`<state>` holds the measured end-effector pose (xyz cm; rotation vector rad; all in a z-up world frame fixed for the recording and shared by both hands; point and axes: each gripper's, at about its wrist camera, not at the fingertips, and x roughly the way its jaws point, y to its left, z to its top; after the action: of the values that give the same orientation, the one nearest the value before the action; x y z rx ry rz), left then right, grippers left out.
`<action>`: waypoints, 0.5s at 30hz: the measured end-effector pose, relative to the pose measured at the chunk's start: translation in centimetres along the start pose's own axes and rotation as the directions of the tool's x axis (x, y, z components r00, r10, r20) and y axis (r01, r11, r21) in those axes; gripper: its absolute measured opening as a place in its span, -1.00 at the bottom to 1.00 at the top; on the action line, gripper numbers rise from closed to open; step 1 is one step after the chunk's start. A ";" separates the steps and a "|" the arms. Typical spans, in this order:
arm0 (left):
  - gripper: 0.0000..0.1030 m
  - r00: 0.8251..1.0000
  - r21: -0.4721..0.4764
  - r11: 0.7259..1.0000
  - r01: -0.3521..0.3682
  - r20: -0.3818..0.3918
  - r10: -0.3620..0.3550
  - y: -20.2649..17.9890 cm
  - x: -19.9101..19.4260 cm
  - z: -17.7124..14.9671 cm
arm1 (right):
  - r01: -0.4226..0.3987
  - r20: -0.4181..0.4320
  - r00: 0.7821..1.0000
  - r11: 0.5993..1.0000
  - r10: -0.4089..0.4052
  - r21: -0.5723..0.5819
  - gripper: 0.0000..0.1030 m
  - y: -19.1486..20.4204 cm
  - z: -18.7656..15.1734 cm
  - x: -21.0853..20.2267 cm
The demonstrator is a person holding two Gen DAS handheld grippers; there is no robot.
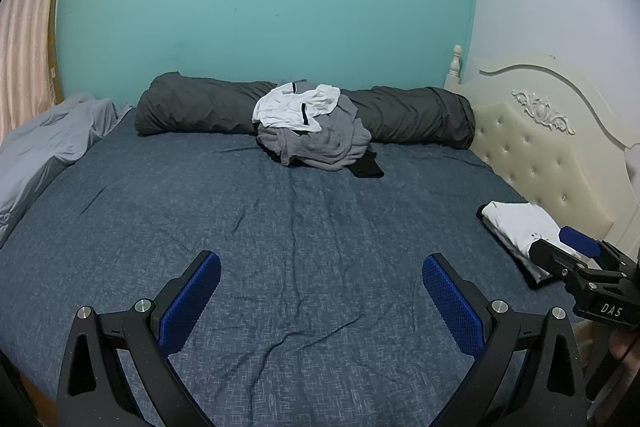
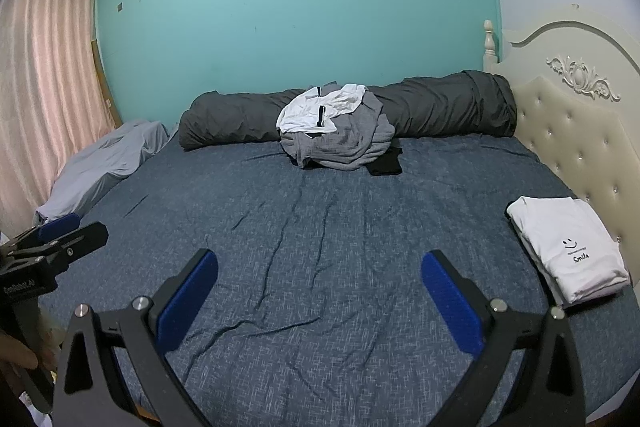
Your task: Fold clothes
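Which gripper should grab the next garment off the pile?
Marginally the left gripper: the pile of unfolded clothes sits dead ahead of it. The right gripper sees it slightly left, nearer the folded white shirt. Both are open, empty, and far away.

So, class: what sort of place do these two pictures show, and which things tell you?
A bedroom, most likely: a bed with a tufted cream headboard, a rolled dark duvet, and a curtain.

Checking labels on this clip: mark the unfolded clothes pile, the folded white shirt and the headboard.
unfolded clothes pile [image 1: 316, 143], left wrist view, grey garment.
folded white shirt [image 2: 560, 239], right wrist view, top face above the print.
headboard [image 2: 576, 155], right wrist view, tufted panel.
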<state>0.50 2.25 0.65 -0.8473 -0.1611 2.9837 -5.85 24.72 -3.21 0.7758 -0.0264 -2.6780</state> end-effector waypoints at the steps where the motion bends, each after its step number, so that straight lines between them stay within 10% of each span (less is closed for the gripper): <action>1: 0.99 1.000 0.000 1.000 0.001 0.000 -0.001 0.1 0.0 0.0 | 0.000 0.001 1.000 1.000 0.000 0.000 0.98 0.0 -0.1 0.0; 15: 0.99 1.000 0.004 1.000 0.008 -0.002 -0.008 0.2 0.1 -0.2 | -0.001 -0.002 1.000 1.000 0.001 0.007 0.98 -0.2 -0.3 0.2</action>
<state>0.50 2.06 0.43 -0.8476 -0.1574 2.9746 -5.87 24.88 -3.62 0.7799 -0.0355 -2.6779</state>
